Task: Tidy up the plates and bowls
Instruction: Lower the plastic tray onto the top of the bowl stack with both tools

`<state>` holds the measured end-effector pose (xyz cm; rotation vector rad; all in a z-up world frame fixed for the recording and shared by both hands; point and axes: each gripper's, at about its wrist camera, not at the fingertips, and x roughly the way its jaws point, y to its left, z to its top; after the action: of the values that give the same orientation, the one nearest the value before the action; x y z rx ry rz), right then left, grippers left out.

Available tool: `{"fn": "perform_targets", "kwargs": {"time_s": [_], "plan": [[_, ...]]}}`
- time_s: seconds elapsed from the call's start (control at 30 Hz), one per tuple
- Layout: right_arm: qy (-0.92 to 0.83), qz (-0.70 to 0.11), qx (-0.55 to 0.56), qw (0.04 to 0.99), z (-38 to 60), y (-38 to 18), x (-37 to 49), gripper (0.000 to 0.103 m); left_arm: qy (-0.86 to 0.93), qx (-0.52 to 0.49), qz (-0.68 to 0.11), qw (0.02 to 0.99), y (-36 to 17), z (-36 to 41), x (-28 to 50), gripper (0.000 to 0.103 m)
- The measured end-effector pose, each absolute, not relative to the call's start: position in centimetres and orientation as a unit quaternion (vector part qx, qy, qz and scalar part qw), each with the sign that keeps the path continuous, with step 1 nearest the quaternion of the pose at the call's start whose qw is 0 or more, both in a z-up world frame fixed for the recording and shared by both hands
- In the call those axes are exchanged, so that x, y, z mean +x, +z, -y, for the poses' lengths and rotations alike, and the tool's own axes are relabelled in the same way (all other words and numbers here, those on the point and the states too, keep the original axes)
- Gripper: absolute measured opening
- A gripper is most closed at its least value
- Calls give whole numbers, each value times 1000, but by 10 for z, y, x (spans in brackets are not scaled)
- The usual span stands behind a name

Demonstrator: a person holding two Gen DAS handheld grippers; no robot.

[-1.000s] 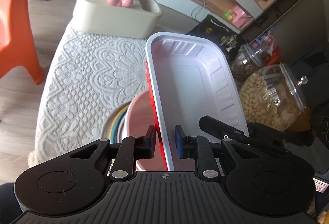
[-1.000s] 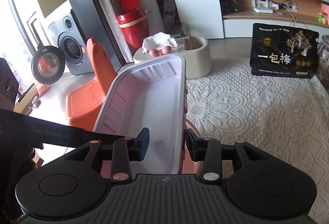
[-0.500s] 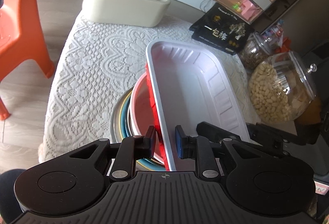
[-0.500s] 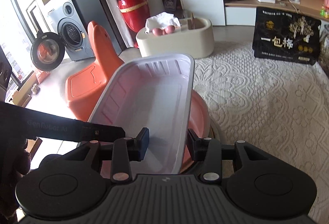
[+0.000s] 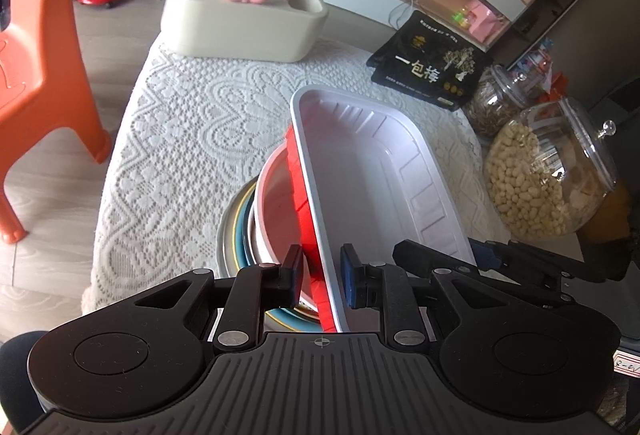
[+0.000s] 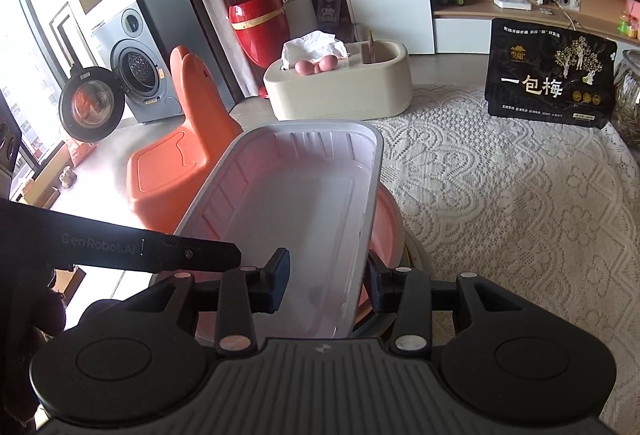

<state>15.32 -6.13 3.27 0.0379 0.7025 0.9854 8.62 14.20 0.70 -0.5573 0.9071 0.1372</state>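
- My left tool (image 5: 319, 275) pinches the left rim of the tray (image 5: 372, 171); my right tool (image 6: 327, 281) pinches its right rim.
- The tray hangs tilted over the pink bowl (image 5: 280, 211) on the desk (image 5: 180, 139).
- I judge it light, thin and bendy, so the long rims are the best hold.

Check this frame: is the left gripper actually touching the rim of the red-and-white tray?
Touching. In the left wrist view the left gripper has its pads on either side of the red-and-white tray rim, left pad against the red outer wall.
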Motion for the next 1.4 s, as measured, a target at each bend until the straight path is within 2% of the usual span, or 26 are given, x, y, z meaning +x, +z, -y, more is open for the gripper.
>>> {"fn": "perform_targets", "kwargs": {"time_s": [0.4,1.4], "plan": [[470,-316,24,824,67,41,144,41,61,-288,-430,853,13,-151,77,22],[464,-332,25,821,64,30,155,41,85,-266,-418,865,12,-152,79,22]]}}
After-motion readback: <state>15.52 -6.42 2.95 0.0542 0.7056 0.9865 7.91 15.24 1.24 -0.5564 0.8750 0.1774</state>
